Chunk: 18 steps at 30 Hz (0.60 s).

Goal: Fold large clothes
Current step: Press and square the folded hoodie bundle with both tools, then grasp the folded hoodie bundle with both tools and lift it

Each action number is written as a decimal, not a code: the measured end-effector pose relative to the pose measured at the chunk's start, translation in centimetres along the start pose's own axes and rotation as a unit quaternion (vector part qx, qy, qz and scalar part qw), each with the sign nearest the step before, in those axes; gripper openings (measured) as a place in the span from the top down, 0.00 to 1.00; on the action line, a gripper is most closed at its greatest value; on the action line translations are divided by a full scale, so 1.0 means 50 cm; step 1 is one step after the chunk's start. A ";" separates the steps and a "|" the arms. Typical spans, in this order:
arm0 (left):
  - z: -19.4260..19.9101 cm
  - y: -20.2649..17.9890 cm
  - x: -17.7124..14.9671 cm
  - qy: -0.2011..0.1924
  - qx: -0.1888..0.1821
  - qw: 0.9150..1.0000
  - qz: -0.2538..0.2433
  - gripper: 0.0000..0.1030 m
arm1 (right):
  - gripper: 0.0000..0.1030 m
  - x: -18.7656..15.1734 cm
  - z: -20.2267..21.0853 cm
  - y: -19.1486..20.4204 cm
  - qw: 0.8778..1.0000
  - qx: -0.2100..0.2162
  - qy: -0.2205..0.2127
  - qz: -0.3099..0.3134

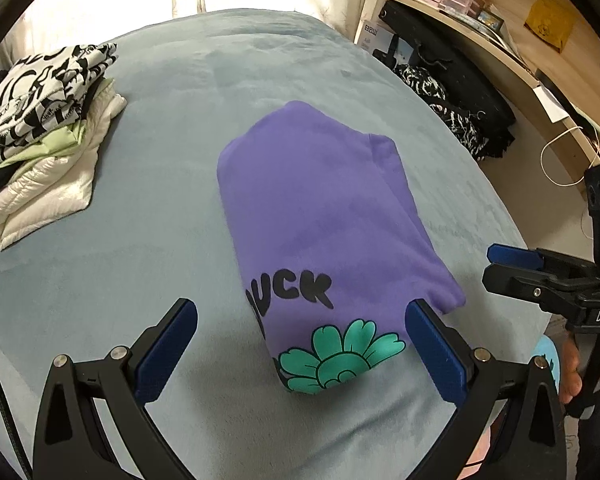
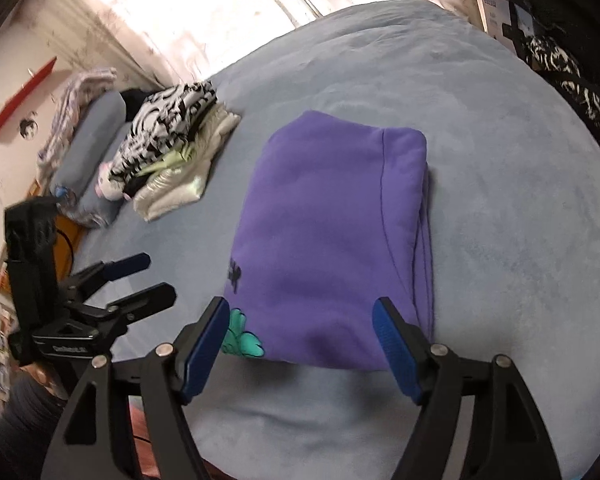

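Note:
A purple sweatshirt (image 1: pixel 320 216) with black letters and a green flower print lies folded into a compact rectangle on the grey-blue bed (image 1: pixel 180 128). It also shows in the right wrist view (image 2: pixel 332 236). My left gripper (image 1: pixel 300 320) is open and empty, hovering over the sweatshirt's near edge. My right gripper (image 2: pixel 300 320) is open and empty, just above the near edge of the same sweatshirt. The right gripper shows in the left wrist view (image 1: pixel 500 264) at the bed's right side. The left gripper shows in the right wrist view (image 2: pixel 140 276) to the left.
A stack of folded clothes (image 1: pixel 44 136), black-and-white print on top and a white jacket below, sits at the bed's far left; it also shows in the right wrist view (image 2: pixel 172 148). Dark clothes (image 1: pixel 452 92) lie beside a wooden shelf (image 1: pixel 480 40) at the right. Pillows (image 2: pixel 96 152) lie at the bed's head.

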State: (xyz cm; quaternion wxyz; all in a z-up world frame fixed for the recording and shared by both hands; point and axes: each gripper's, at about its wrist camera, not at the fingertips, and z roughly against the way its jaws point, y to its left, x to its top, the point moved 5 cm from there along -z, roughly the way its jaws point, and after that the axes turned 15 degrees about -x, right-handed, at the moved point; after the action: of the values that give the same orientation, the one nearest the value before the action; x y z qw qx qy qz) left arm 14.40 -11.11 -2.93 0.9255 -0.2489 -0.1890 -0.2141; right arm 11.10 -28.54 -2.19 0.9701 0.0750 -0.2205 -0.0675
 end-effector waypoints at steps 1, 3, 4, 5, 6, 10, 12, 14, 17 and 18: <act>-0.007 0.004 -0.002 0.003 -0.003 1.000 0.002 0.01 | 0.19 0.001 -0.007 -0.004 1.000 -0.003 0.005 0.000; -0.022 0.013 -0.005 0.010 -0.005 1.000 0.007 0.01 | 0.14 0.003 -0.020 -0.011 1.000 -0.005 0.010 -0.001; -0.032 0.019 -0.006 0.013 -0.007 1.000 0.011 0.01 | 0.13 0.005 -0.028 -0.017 1.000 -0.006 0.013 -0.002; -0.043 0.028 -0.007 0.017 -0.008 1.000 0.016 0.01 | 0.13 0.006 -0.038 -0.024 1.000 -0.007 0.017 -0.004; -0.055 0.037 -0.008 0.021 -0.009 0.999 0.022 0.01 | 0.12 0.007 -0.048 -0.032 1.000 -0.006 0.020 -0.007; -0.099 0.065 -0.010 0.037 -0.024 0.998 0.053 0.01 | 0.05 0.010 -0.088 -0.060 0.999 -0.007 0.030 -0.017; -0.120 0.077 -0.011 0.044 -0.034 0.996 0.065 0.01 | 0.02 0.012 -0.109 -0.076 0.999 -0.006 0.036 -0.021; -0.138 0.087 -0.010 0.046 -0.043 0.995 0.072 0.01 | 0.01 0.014 -0.125 -0.088 0.999 0.000 0.042 -0.025; -0.161 0.099 -0.006 0.048 -0.058 0.994 0.079 0.01 | 0.00 0.020 -0.150 -0.109 0.998 0.003 0.049 -0.026; -0.166 0.103 -0.005 0.047 -0.063 0.994 0.082 0.01 | 0.00 0.022 -0.160 -0.117 0.998 0.006 0.052 -0.027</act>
State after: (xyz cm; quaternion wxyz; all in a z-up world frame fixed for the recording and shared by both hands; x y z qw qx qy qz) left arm 18.74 -11.46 -11.69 0.9302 -0.3111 -0.1104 -0.1607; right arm 15.02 -33.55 -9.87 0.9776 0.0905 -0.1684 -0.0885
